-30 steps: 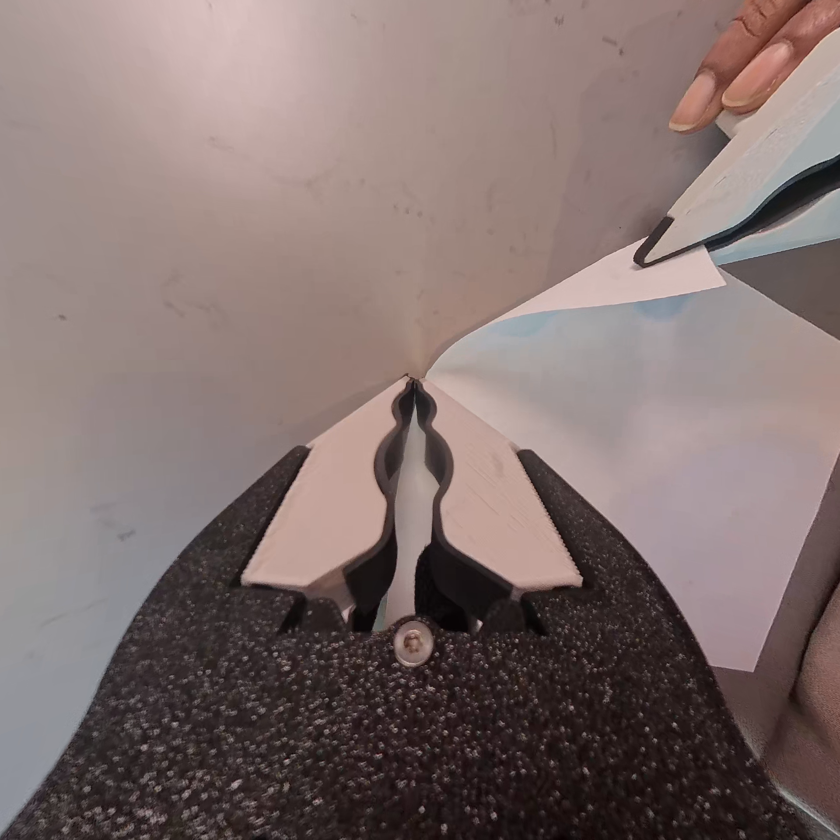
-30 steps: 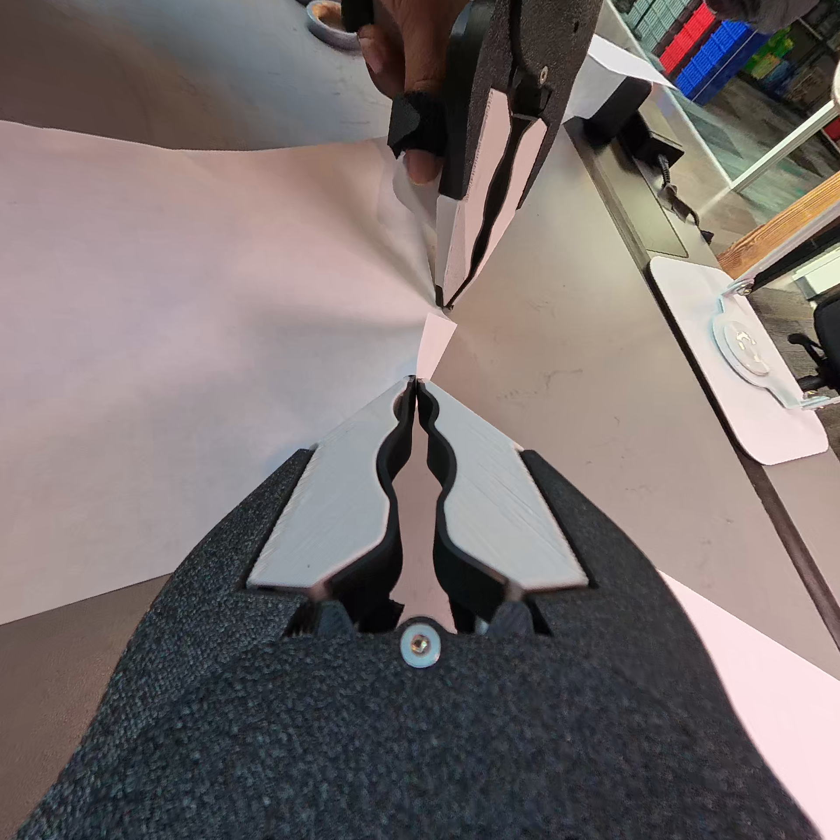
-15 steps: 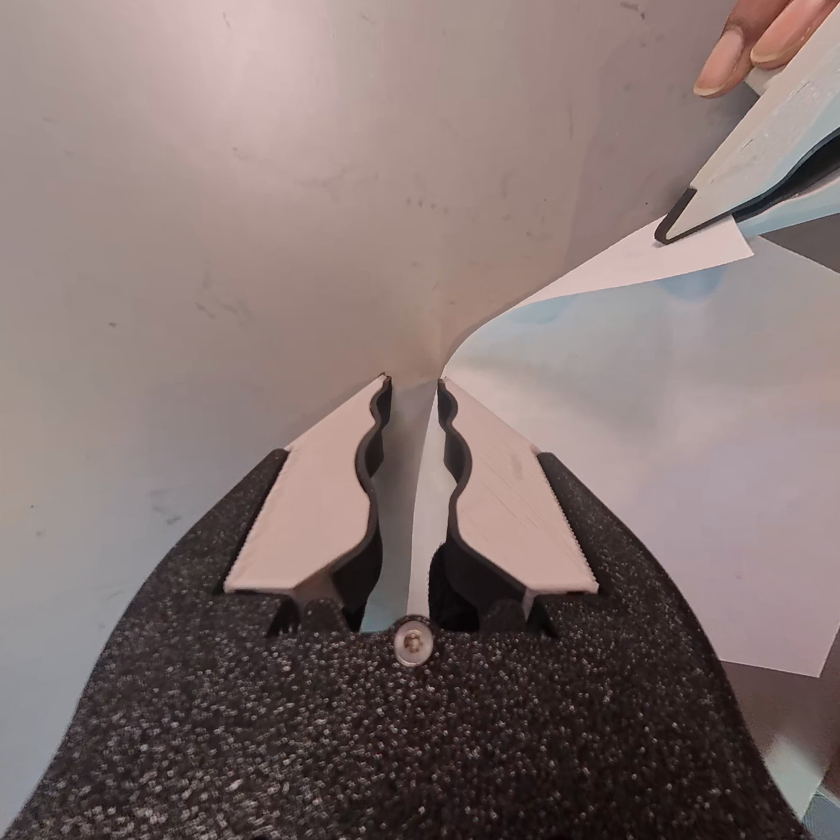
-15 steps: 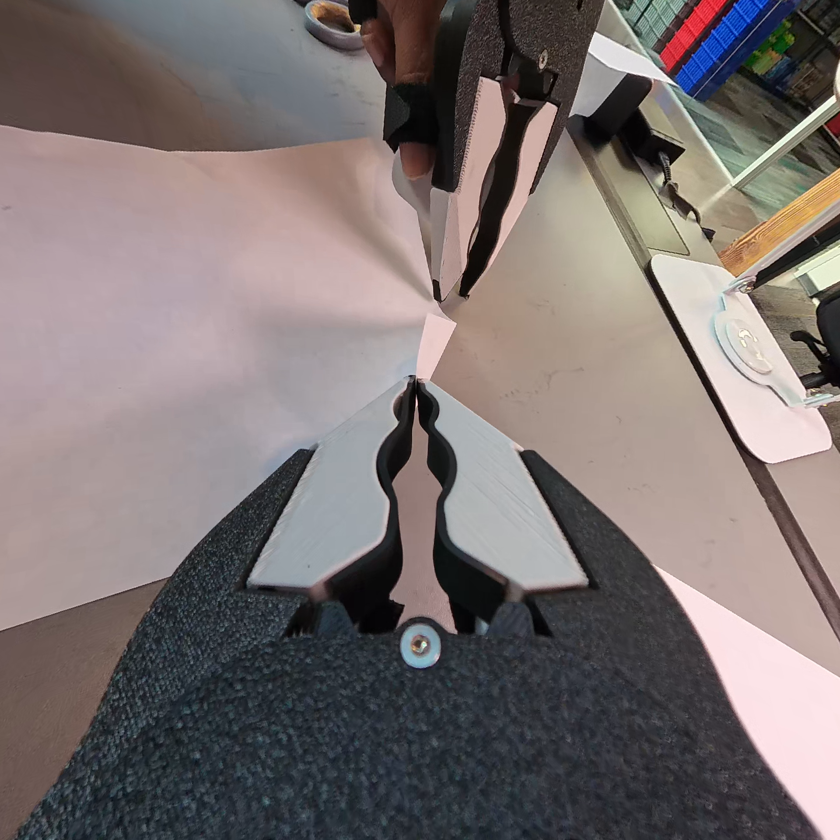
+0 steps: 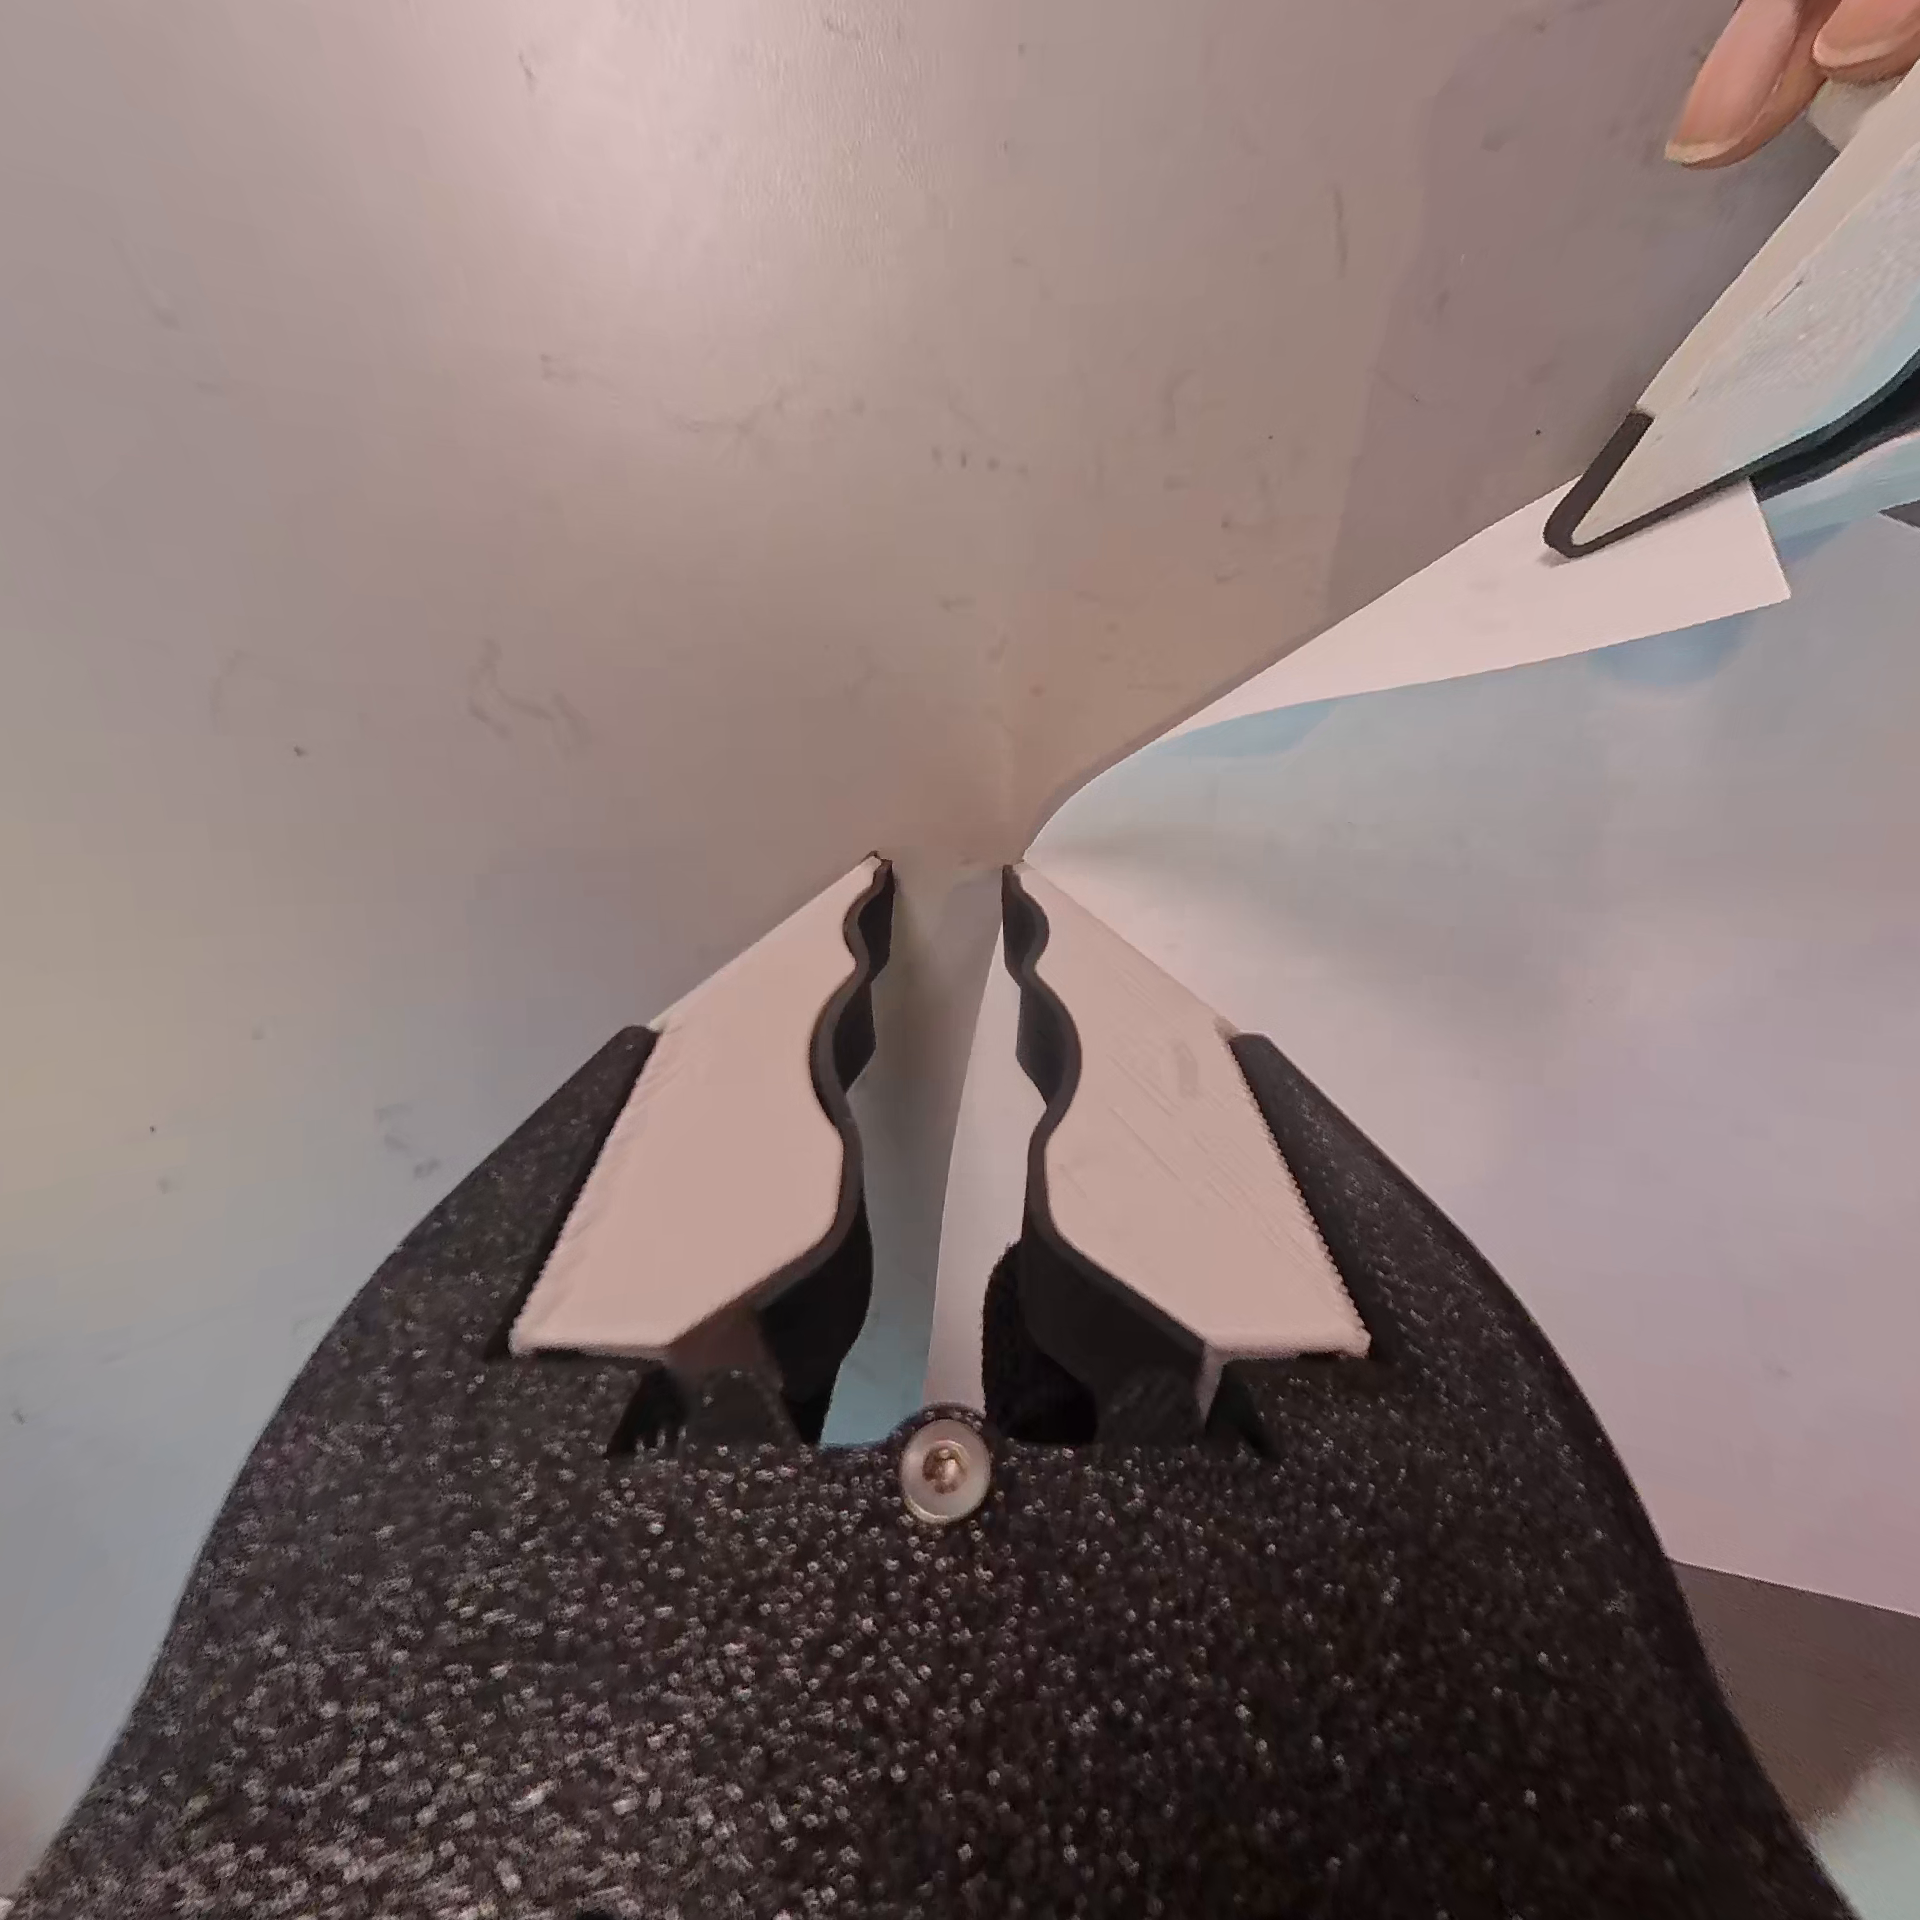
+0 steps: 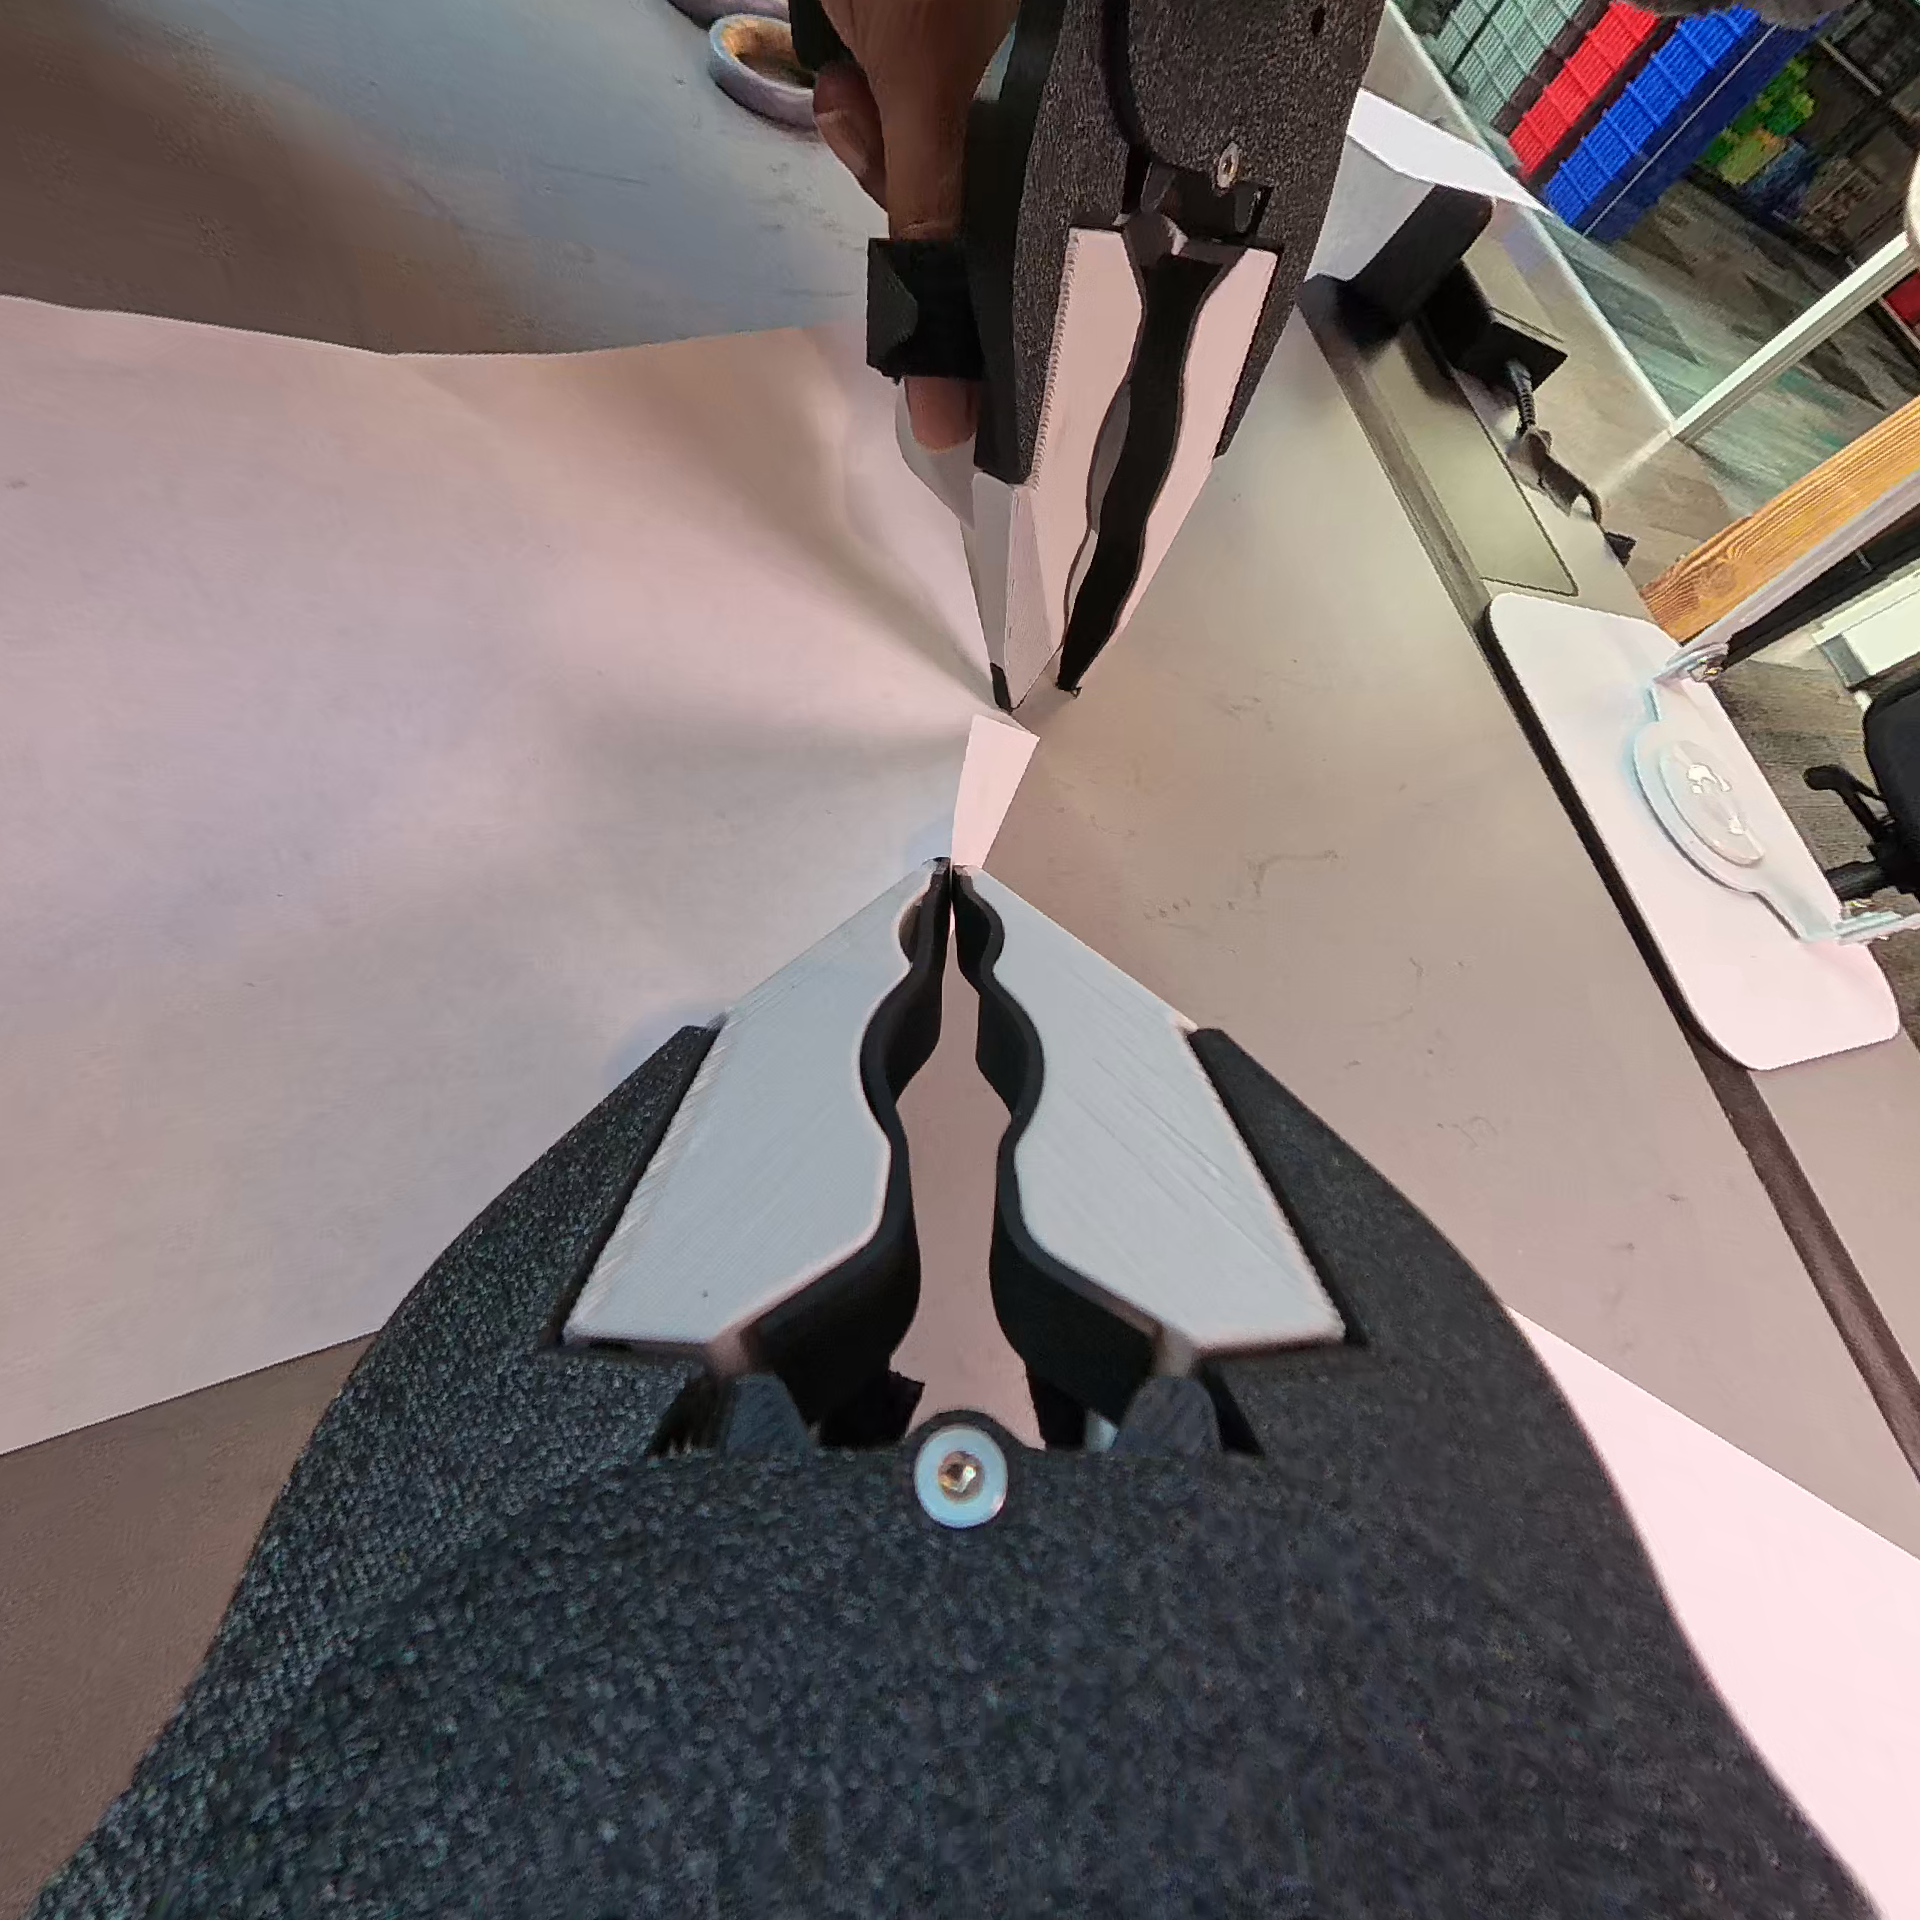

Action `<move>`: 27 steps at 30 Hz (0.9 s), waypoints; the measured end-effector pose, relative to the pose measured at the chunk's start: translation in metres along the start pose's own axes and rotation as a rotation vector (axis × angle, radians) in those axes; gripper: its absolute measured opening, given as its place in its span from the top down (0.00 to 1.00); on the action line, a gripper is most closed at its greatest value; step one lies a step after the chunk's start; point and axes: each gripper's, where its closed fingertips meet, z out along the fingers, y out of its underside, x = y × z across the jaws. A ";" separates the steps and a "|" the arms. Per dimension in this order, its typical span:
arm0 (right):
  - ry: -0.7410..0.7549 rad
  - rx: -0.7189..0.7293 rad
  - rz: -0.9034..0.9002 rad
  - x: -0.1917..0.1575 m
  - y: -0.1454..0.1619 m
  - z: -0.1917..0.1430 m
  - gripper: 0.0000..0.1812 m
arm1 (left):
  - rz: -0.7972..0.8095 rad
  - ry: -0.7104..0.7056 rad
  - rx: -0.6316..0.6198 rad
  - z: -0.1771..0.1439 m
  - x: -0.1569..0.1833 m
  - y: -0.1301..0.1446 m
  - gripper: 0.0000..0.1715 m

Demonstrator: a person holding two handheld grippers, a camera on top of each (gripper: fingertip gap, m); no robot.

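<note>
A white sheet of paper (image 5: 1455, 1039) lies partly lifted over the grey table (image 5: 520, 468). My left gripper (image 5: 948, 868) is open, with the paper's edge standing loose between its fingers. My right gripper (image 6: 951, 868) is shut on the paper's corner (image 6: 997, 779) and holds it up. In the right wrist view the paper (image 6: 416, 727) spreads to the left, and the left gripper (image 6: 1037, 688) hangs tip-down just beyond my fingertips, its jaws slightly apart. In the left wrist view the right gripper (image 5: 1579, 530) pinches the paper at the upper right, a person's fingertips (image 5: 1745, 94) beside it.
In the right wrist view a tape roll (image 6: 748, 73) lies at the table's far end. A black box with a cable (image 6: 1455, 281) and a white pad with a metal fitting (image 6: 1714, 831) sit along the right edge. Coloured bins (image 6: 1621, 114) stand beyond the table. Tip to tip, the grippers are about 10 cm apart.
My left gripper has opened and let go of the paper's edge, then widened a little more. My right gripper stays shut on the corner.
</note>
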 end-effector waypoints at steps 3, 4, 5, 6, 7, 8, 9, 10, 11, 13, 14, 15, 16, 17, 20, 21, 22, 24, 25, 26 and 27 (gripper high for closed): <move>0.000 0.001 -0.005 -0.001 -0.001 0.000 1.00 | 0.007 -0.016 -0.007 0.000 0.000 0.000 0.89; 0.000 0.001 -0.006 -0.001 -0.001 0.000 1.00 | 0.009 -0.023 -0.013 0.001 0.000 0.000 0.89; 0.001 0.001 -0.007 -0.001 -0.001 0.000 1.00 | 0.008 -0.030 -0.019 0.001 0.000 0.001 0.89; 0.002 0.001 -0.007 -0.001 -0.002 0.000 1.00 | 0.006 -0.035 -0.026 0.001 0.000 0.001 0.88; 0.002 0.002 -0.008 -0.001 -0.002 0.000 1.00 | 0.005 -0.040 -0.033 0.001 0.000 0.001 0.88; 0.003 0.003 -0.009 -0.001 -0.002 0.000 1.00 | 0.005 -0.044 -0.038 0.001 -0.001 0.001 0.88; 0.004 0.003 -0.010 -0.002 -0.003 0.000 1.00 | 0.006 -0.050 -0.041 0.001 -0.001 0.001 0.88; 0.004 0.003 -0.012 -0.002 -0.003 0.000 1.00 | 0.009 -0.058 -0.045 0.001 -0.001 0.001 0.88; 0.005 0.003 -0.013 -0.002 -0.003 0.000 1.00 | 0.011 -0.065 -0.048 0.001 -0.001 0.001 0.88; 0.004 -0.001 -0.014 -0.003 -0.003 0.000 1.00 | 0.015 -0.077 -0.052 0.000 -0.001 0.001 0.88; 0.005 -0.001 -0.014 -0.003 -0.002 0.000 1.00 | 0.016 -0.081 -0.054 0.000 -0.001 0.001 0.88; 0.006 -0.001 -0.014 -0.003 -0.003 0.000 1.00 | 0.017 -0.086 -0.055 0.000 -0.001 0.001 0.88; 0.005 0.001 -0.014 -0.003 -0.003 0.000 1.00 | 0.022 -0.095 -0.058 0.000 -0.002 0.001 0.88; 0.006 0.001 -0.014 -0.003 -0.003 0.000 1.00 | 0.032 -0.108 -0.062 0.000 -0.002 0.001 0.88; 0.009 0.004 -0.019 -0.004 -0.004 0.000 1.00 | 0.077 -0.149 -0.075 0.001 0.001 0.000 0.90; 0.009 0.008 -0.022 -0.004 -0.006 0.000 1.00 | 0.086 -0.158 -0.079 0.001 0.002 0.000 0.92; 0.008 0.011 -0.028 -0.005 -0.007 0.000 1.00 | 0.092 -0.166 -0.082 0.001 0.002 0.001 0.93; 0.005 0.015 -0.056 -0.009 -0.010 0.001 1.00 | 0.089 -0.166 -0.086 0.001 0.004 0.001 0.94; 0.001 0.014 -0.072 -0.012 -0.011 0.002 1.00 | 0.082 -0.157 -0.087 0.002 0.005 0.001 0.95; -0.005 0.011 -0.088 -0.016 -0.011 0.003 1.00 | 0.075 -0.153 -0.088 0.002 0.005 0.001 0.96; -0.010 0.004 -0.105 -0.019 -0.011 0.004 1.00 | 0.070 -0.148 -0.091 0.002 0.006 0.001 0.96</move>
